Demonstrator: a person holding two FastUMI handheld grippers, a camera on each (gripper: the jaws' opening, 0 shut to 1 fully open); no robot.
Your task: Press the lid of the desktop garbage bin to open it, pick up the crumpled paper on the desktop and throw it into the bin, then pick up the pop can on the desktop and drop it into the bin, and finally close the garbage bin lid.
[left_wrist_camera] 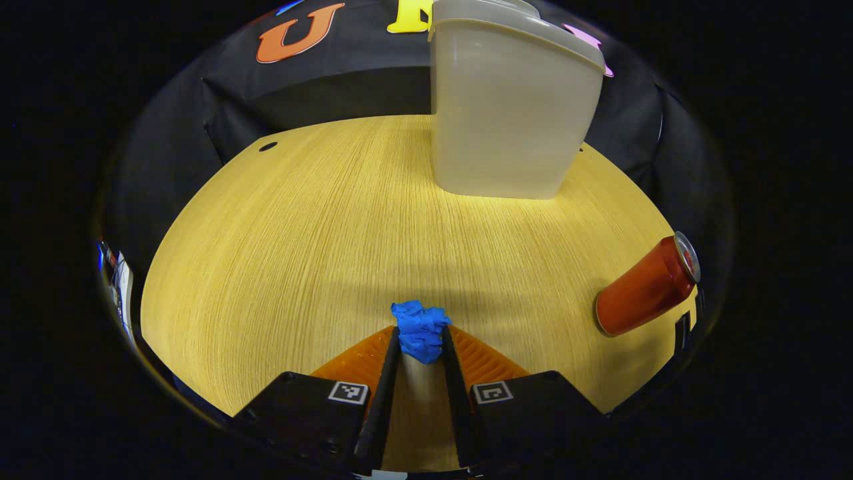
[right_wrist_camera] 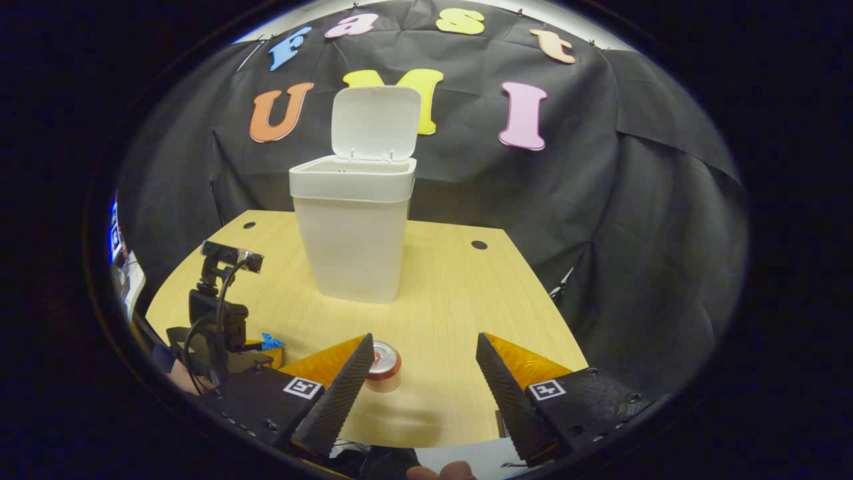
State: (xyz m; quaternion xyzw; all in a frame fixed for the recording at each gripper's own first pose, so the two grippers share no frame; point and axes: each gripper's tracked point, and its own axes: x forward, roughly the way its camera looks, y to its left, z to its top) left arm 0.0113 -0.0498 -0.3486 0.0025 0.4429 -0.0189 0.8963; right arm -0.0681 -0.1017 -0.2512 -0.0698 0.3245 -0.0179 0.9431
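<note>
One blue crumpled paper (left_wrist_camera: 420, 331) sits pinched between the left hand-held gripper's (left_wrist_camera: 421, 347) fingers, low over the wooden surface (left_wrist_camera: 300, 253). One red pop can (left_wrist_camera: 645, 285) lies near it. One white garbage bin (right_wrist_camera: 353, 227) stands behind, lid (right_wrist_camera: 375, 123) up. The right hand-held gripper (right_wrist_camera: 425, 363) hangs spread wide, empty; its finger partly hides the can.

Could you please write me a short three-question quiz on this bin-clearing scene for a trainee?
1. True or false: the bin lid stands open.
2. What is the left gripper shut on?
A. the pop can
B. the crumpled paper
C. nothing
3. Fill in: the right gripper is ____, holding nothing.

Key
1. True.
2. B: the blue crumpled paper sits between its fingers, while the pop can stands upright on the table.
3. Open.
</note>
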